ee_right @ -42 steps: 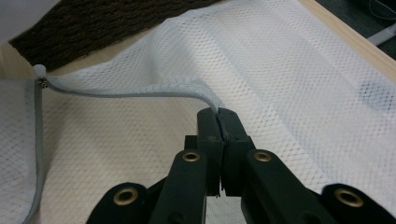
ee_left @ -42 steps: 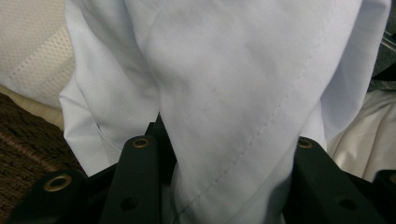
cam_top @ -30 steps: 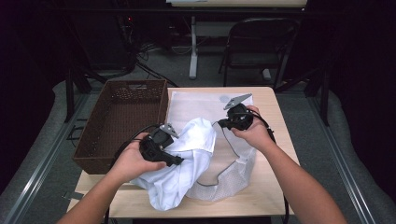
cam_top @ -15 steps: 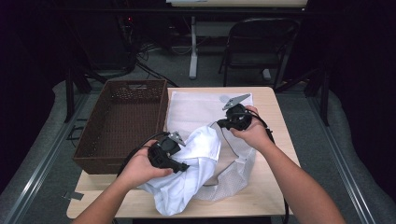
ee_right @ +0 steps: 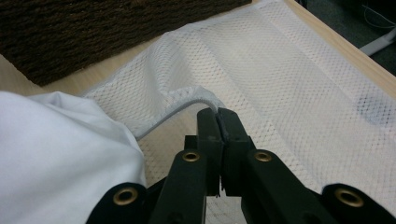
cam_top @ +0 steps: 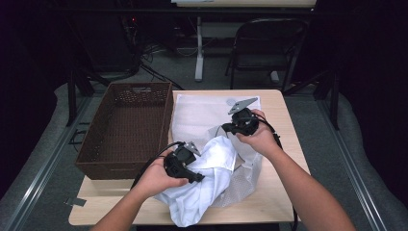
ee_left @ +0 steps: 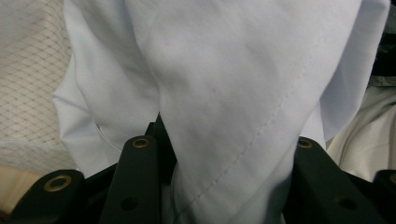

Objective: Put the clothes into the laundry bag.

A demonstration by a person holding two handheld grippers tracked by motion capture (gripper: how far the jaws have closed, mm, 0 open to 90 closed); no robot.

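A: White cloth [cam_top: 202,185], cotton-looking w/ a stitched hem, is bunching at the table's [cam_top: 279,202] 6 o'clock edge. I'm gripping a fold of it w/ the left gripper [cam_top: 192,171]; in the left gripper view the fabric [ee_left: 224,107] is sitting between both jaws, which are standing partway apart, clamped on the bunch.

B: And the right?

A: Right gripper [cam_top: 230,129] is sitting near table centre, roughly 1 o'clock from the left one. Jaws are pressing fully together, pinching the corded rim of the mesh bag [ee_right: 187,105]. Pads are meeting right on that edge.

B: Where's the bag lying?

A: Mesh bag [cam_top: 202,113] is spreading flat from table centre toward 12 o'clock, w/ its near end lifting where I'm pinching it. Part of it is also hanging crumpled at abt 5 o'clock of the cloth.

B: Cloth inside it?

A: Can't tell fully. Cloth is touching the bag's raised rim, most of it is lying outside.

B: Anything else?

A: Brown wicker basket [cam_top: 127,130] is resting at the table's 9 o'clock side, just beside the bag.
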